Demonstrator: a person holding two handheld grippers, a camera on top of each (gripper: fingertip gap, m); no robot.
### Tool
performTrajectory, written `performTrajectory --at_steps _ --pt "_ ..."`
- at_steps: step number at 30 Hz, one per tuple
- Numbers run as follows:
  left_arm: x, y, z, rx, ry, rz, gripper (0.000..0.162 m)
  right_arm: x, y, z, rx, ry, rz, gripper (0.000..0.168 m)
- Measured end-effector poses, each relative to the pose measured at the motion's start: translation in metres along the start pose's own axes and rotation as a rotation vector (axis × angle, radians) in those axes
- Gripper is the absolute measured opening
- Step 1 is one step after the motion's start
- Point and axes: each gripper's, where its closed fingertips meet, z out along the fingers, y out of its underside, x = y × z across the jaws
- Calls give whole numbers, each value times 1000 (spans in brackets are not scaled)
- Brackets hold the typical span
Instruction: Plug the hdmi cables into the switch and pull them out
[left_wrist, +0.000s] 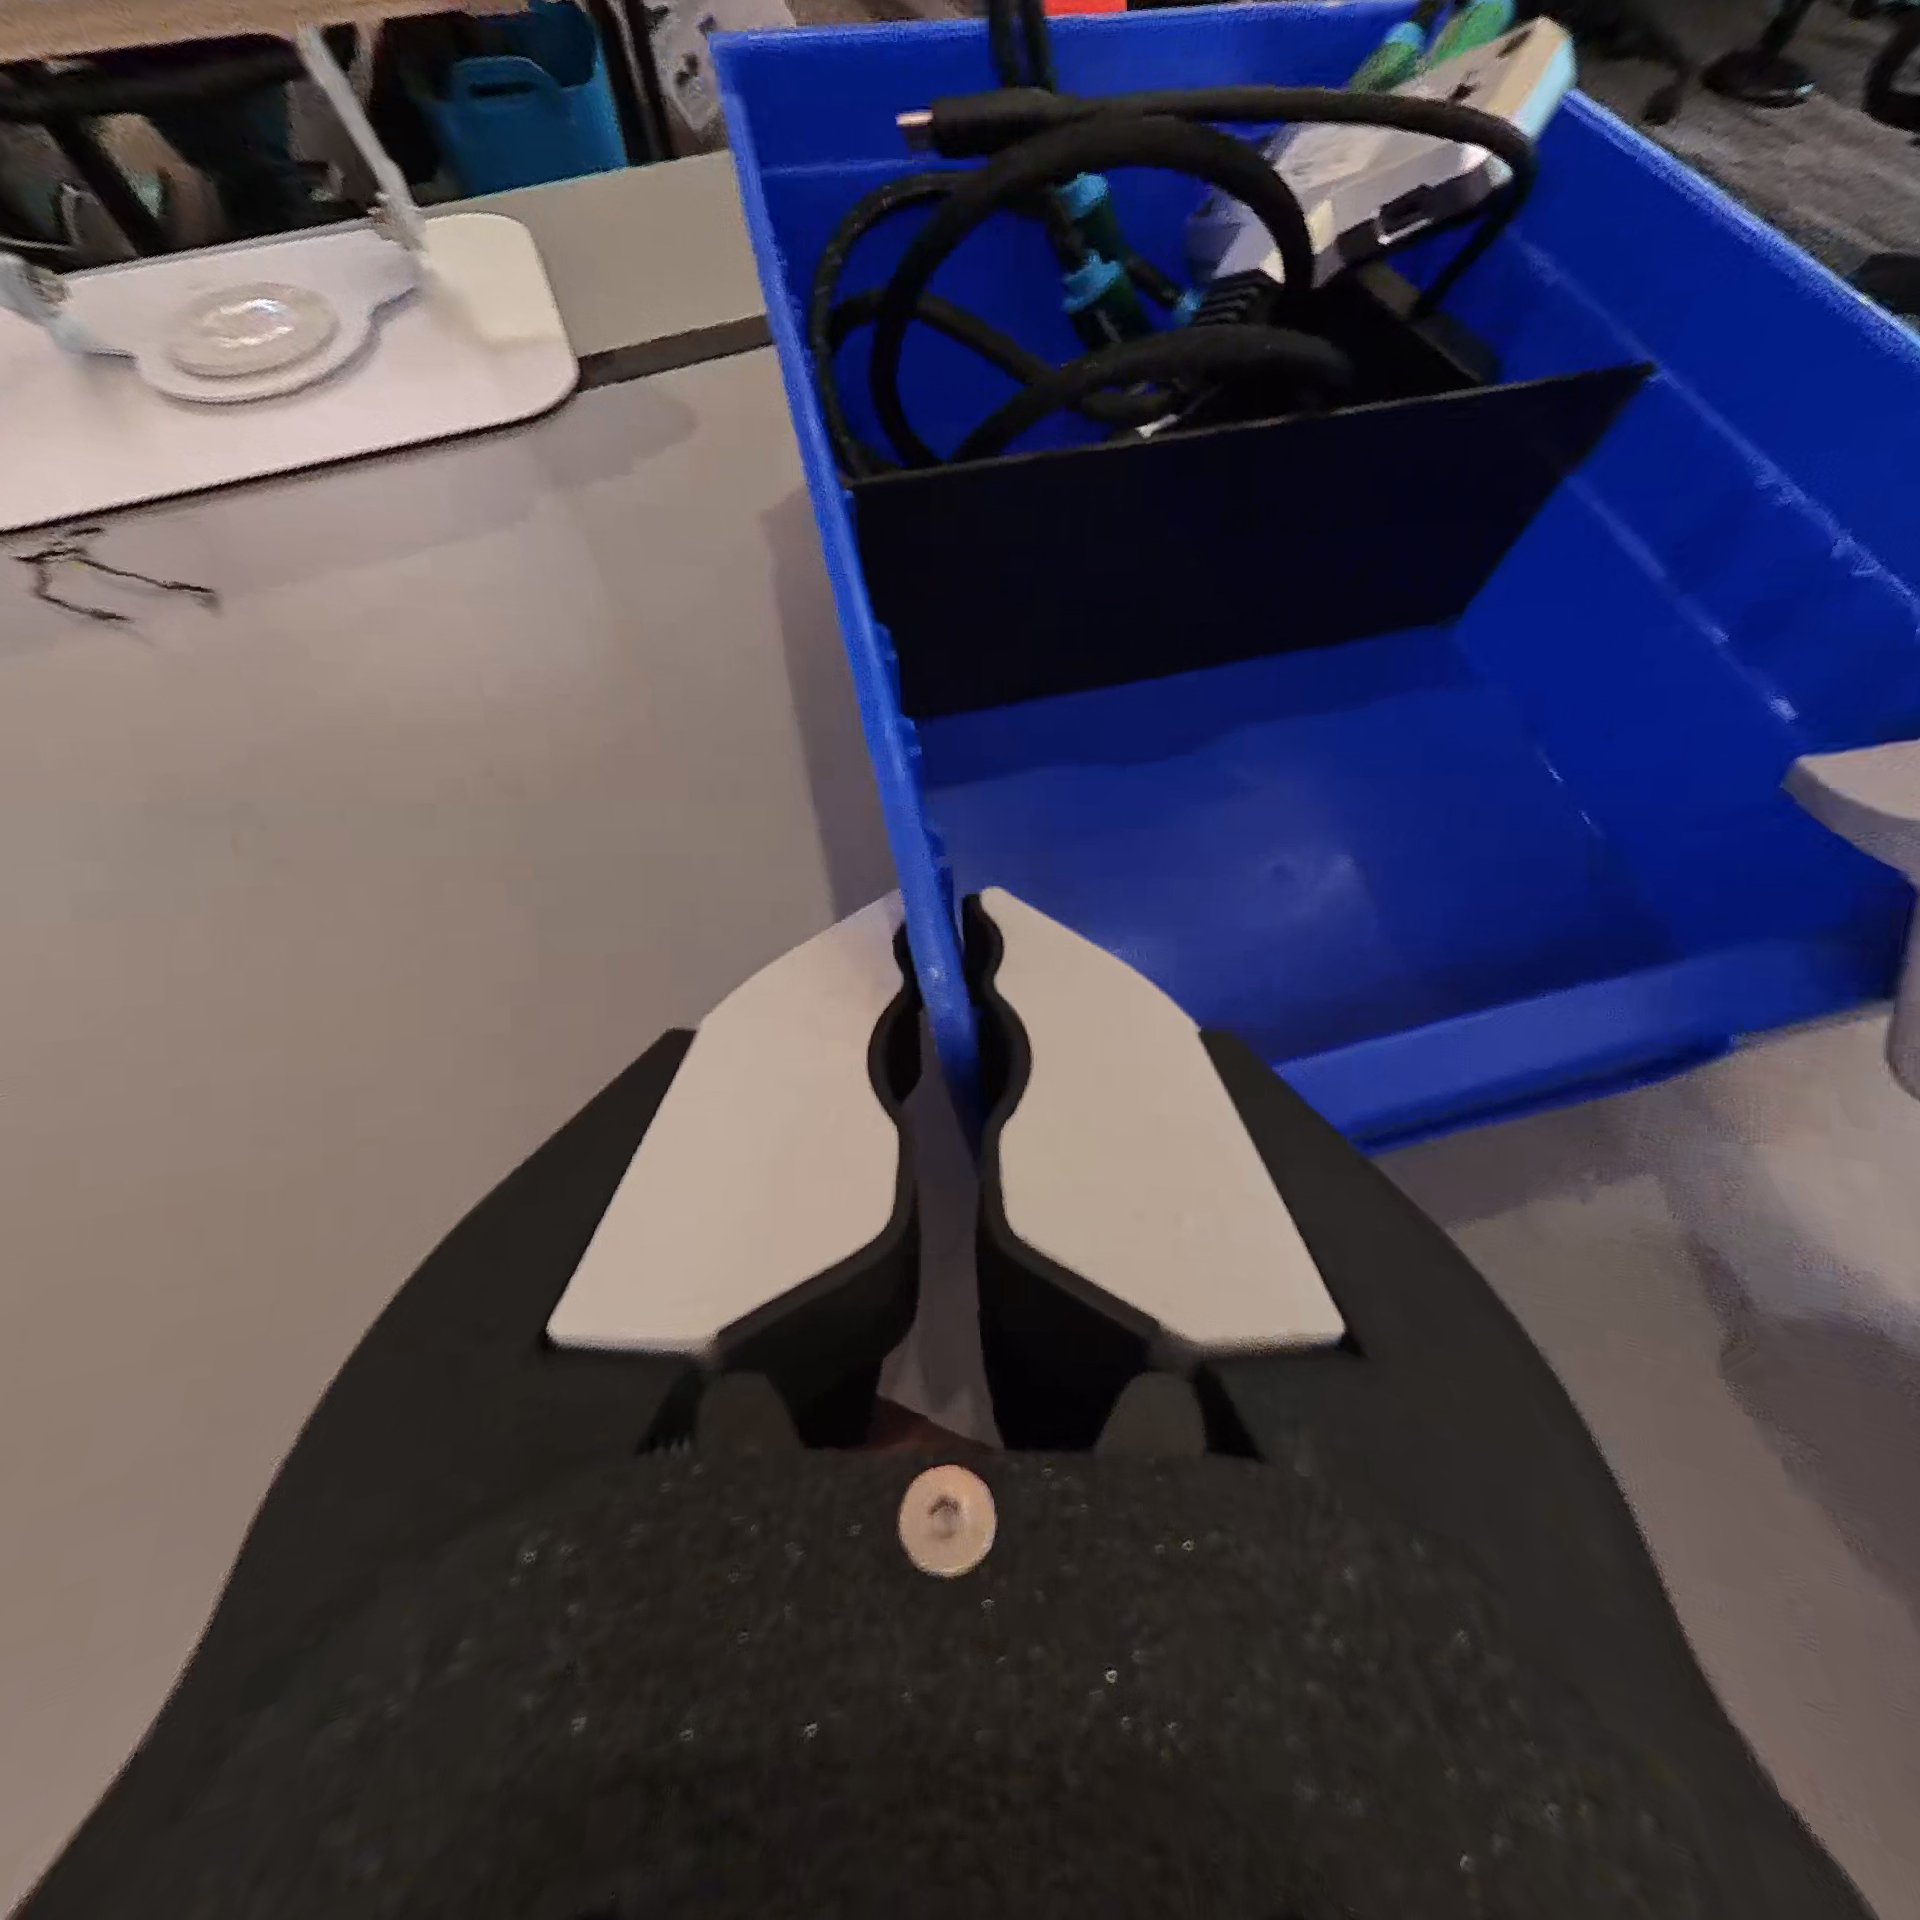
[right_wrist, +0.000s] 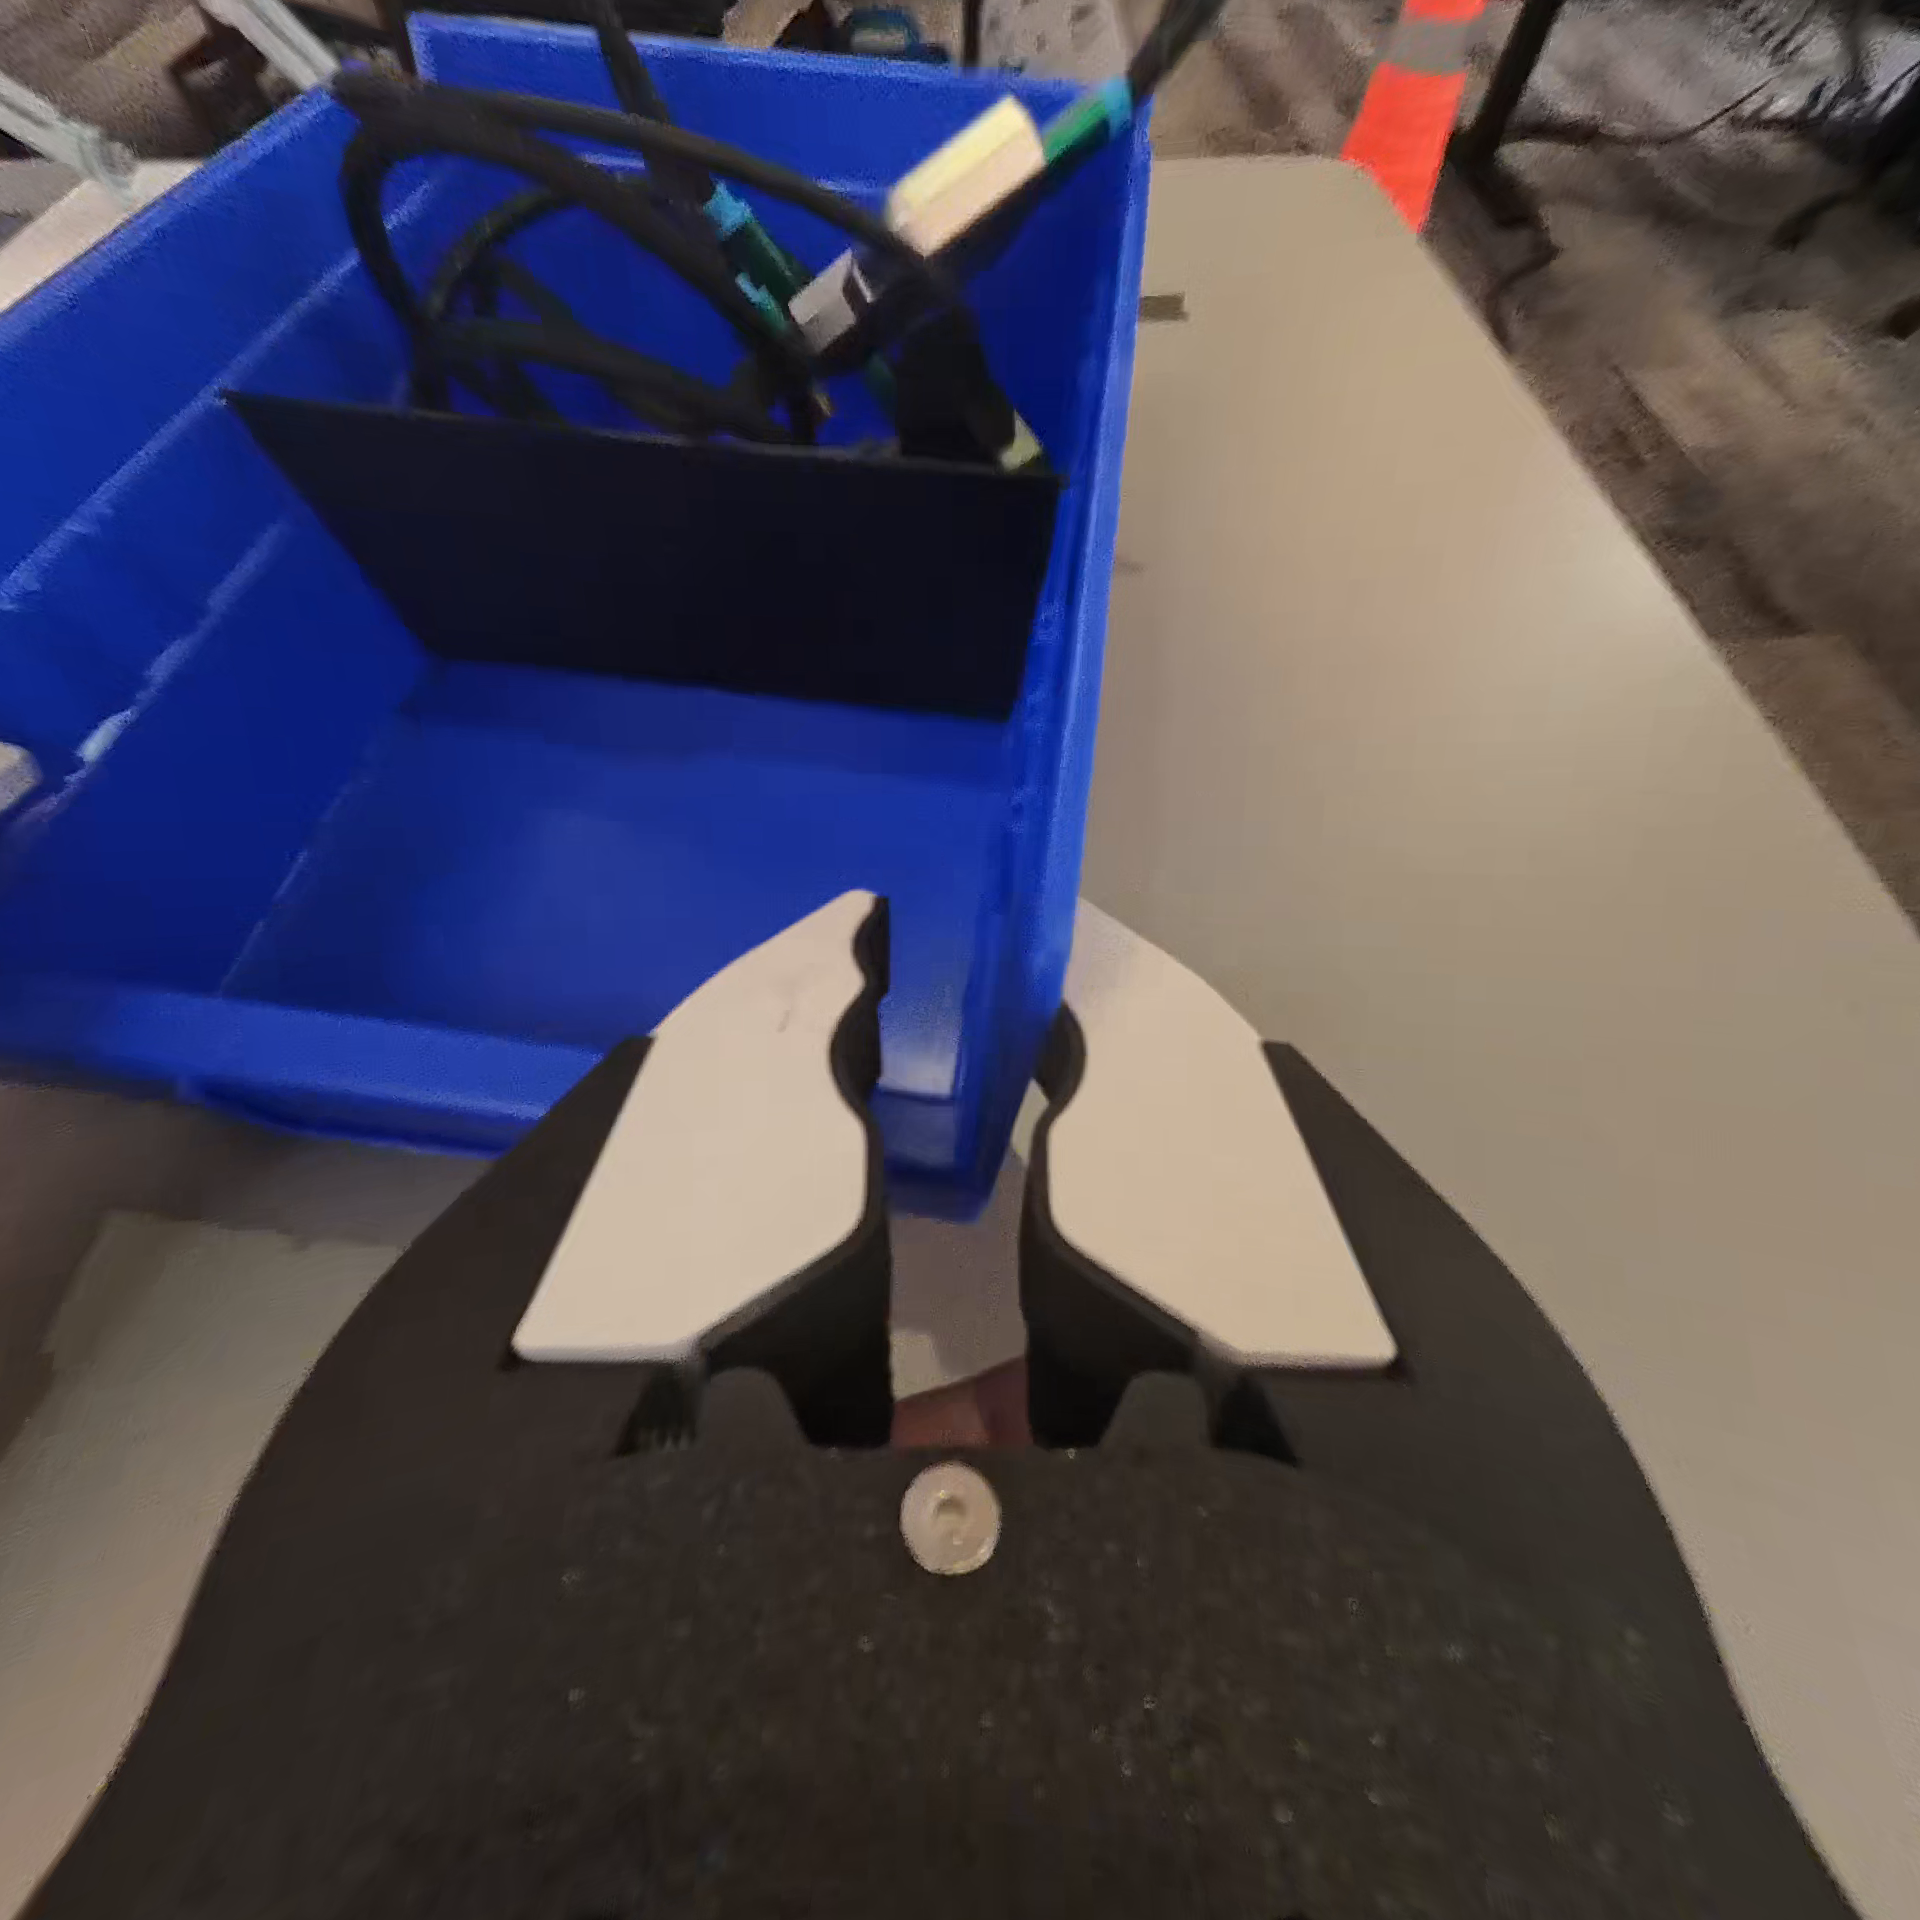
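Grey tabletop (left_wrist: 364, 831) carries a blue bin (left_wrist: 1714, 520) split by a black divider (left_wrist: 1195, 540); black HDMI cables (left_wrist: 1039, 208) lie coiled in the far compartment, with a silver-grey switch (left_wrist: 1382, 197) propped among them against the far right wall; the near compartment holds nothing visible; left gripper (left_wrist: 940, 935) is clamped on the bin's left wall near its front corner; right gripper (right_wrist: 971, 935) straddles the right wall with a gap between its fingers, left finger inside the bin; a white stand base (left_wrist: 260, 353) lies well apart, far left.
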Motion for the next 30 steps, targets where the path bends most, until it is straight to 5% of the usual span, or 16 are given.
performTrajectory --at_steps 3,14,20,21,23,24,25,27,30 --pt "-29 1 -20 9 -39 -10 4 -20 -9 -3 15 36 13 3" --pt "-214 63 -133 -18 -308 -117 3 -241 -24 -13 83 -233 -43 3" --pt "-240 85 -146 -43 -278 -57 7 -283 -6 -10 71 -239 -68 3" --pt "-233 86 -148 -59 -240 -29 18 -284 -6 -9 68 -248 -79 4" --pt "-218 86 -167 -53 -173 -2 52 -288 2 -16 24 -328 -171 14" --pt "-216 87 -184 -33 -164 -11 57 -291 12 -24 -32 -391 -237 26" --pt "-219 92 -204 -16 -170 -48 52 -292 24 -36 -90 -454 -287 41" --pt "-241 109 -242 6 -165 -164 49 -294 57 -74 -254 -638 -409 41" --pt "-324 144 -281 1 -299 -271 44 -292 99 -132 -439 -845 -562 55"
